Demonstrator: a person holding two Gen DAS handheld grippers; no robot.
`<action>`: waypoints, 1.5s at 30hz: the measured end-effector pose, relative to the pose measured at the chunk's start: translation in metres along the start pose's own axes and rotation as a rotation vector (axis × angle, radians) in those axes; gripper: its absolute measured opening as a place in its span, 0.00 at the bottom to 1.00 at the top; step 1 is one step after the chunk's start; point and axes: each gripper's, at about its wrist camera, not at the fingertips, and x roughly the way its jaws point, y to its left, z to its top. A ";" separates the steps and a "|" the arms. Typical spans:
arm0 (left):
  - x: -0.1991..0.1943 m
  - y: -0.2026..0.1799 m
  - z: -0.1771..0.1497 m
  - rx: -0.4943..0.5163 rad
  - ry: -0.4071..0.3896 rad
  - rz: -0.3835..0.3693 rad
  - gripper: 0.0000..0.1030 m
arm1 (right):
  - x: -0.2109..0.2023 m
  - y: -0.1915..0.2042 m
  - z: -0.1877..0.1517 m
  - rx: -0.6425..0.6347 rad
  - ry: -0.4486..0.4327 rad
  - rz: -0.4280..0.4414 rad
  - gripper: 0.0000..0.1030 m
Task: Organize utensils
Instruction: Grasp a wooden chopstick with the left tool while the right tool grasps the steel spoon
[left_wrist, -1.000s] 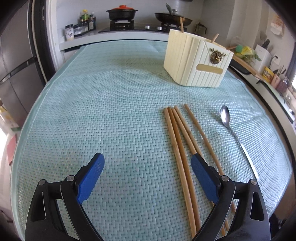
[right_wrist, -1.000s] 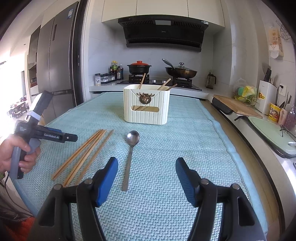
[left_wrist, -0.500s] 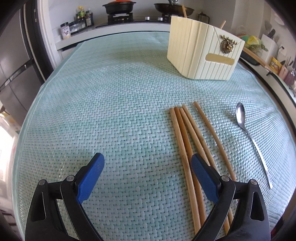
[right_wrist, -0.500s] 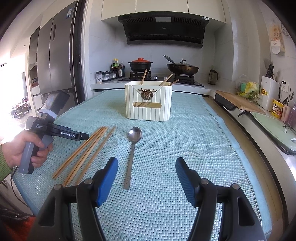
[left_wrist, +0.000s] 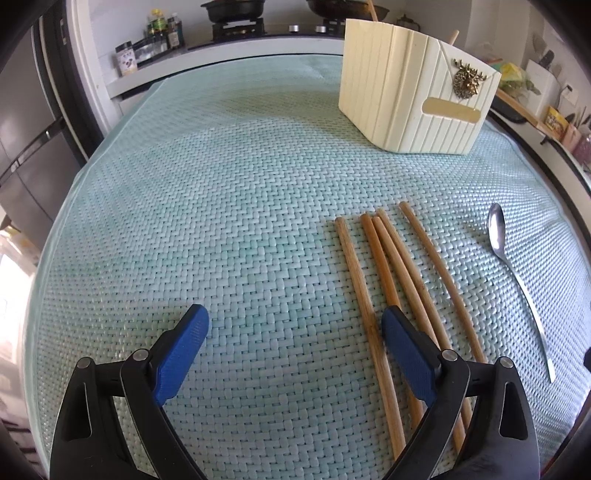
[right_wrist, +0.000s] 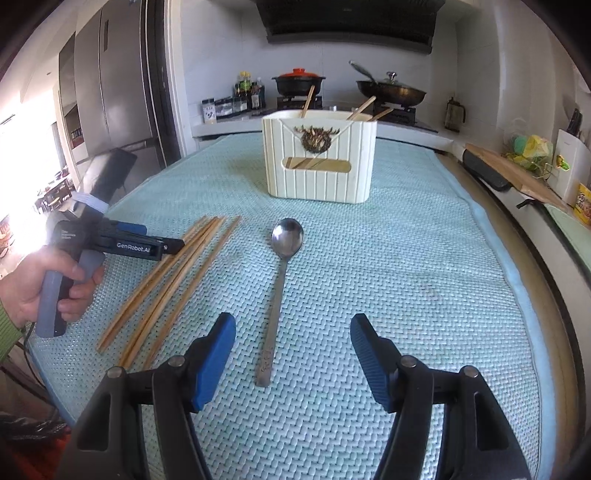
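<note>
Both claws, left claw (left_wrist: 295, 328) and right claw (right_wrist: 293, 341), gape wide (holding nothing) over chopsticks (left_wrist: 384, 273).

The left gripper (left_wrist: 295, 334) hangs low, jaws spread wide, gripped by a left hand (right_wrist: 40, 291). The right gripper (right_wrist: 293, 345) gapes too.

Bare mat (left_wrist: 221, 206) lies left of the chopsticks (left_wrist: 384, 273); the holder (right_wrist: 319, 157) blocks the far side beyond the spoon (right_wrist: 282, 266).
</note>
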 end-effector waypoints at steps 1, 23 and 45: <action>0.001 0.000 0.003 0.004 0.005 -0.002 0.92 | 0.011 0.000 0.005 -0.008 0.025 0.013 0.64; 0.010 -0.021 0.032 0.079 0.055 -0.055 0.31 | 0.137 0.005 0.080 0.047 0.164 -0.005 0.35; -0.130 -0.008 0.033 -0.007 -0.222 -0.194 0.04 | -0.001 -0.022 0.097 0.068 -0.091 0.153 0.35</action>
